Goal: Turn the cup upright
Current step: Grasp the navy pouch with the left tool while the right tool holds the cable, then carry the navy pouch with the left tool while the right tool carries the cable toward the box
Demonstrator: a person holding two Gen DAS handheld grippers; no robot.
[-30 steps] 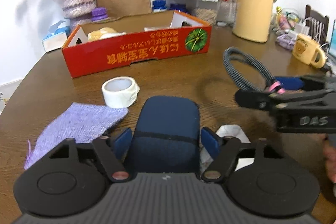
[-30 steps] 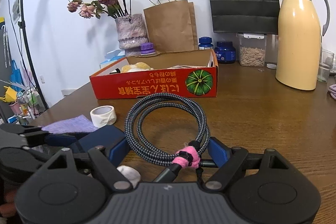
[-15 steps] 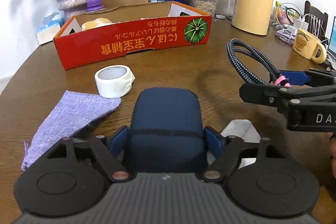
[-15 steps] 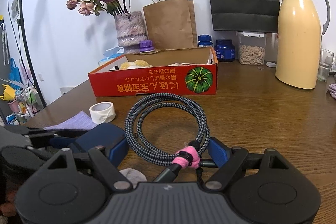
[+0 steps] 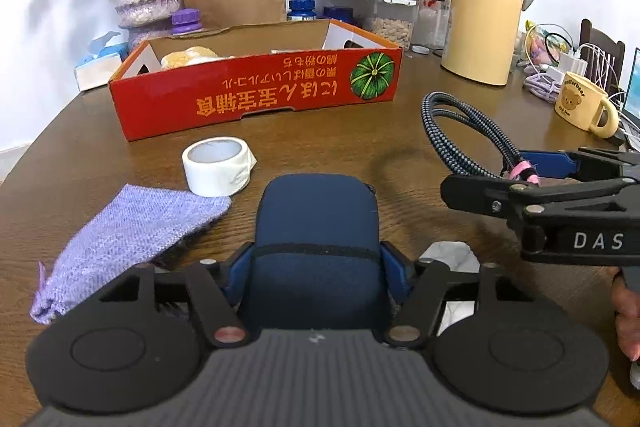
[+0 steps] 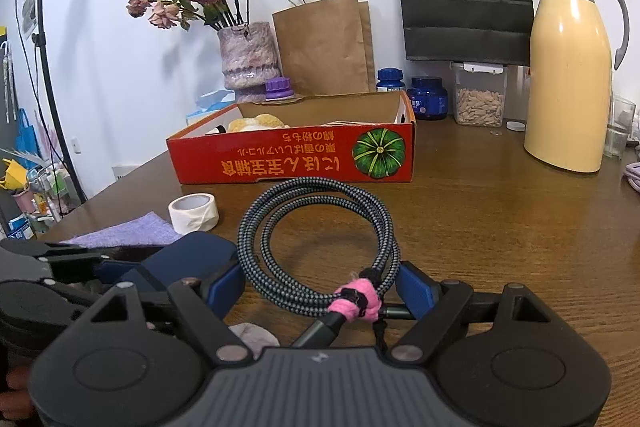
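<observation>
L gripper (image 5: 316, 267) jaws closing again on navy case (image 5: 316, 223) after briefly widening, R gripper (image 6: 320, 291) holds coiled cable (image 6: 316, 247); yellow cup (image 5: 582, 105) far right w/ mouth up, untouched.

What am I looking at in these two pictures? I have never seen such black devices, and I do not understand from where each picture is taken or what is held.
There is no robot arm. A person holds a two-finger tool in each hand, and each tool carries a wide-angle camera looking forward along its fingers. One picture is from the left gripper, the other from the right gripper.

The left jaws are closing with a dark blue fabric case between them, and the pads seem to touch its sides. The right gripper holds a coiled grey braided cable with a pink tie above the brown wooden table.

On the table lie a red cardboard box, a white tape roll and a lilac woven cloth. A yellow bear mug stands upright at the far right.
</observation>
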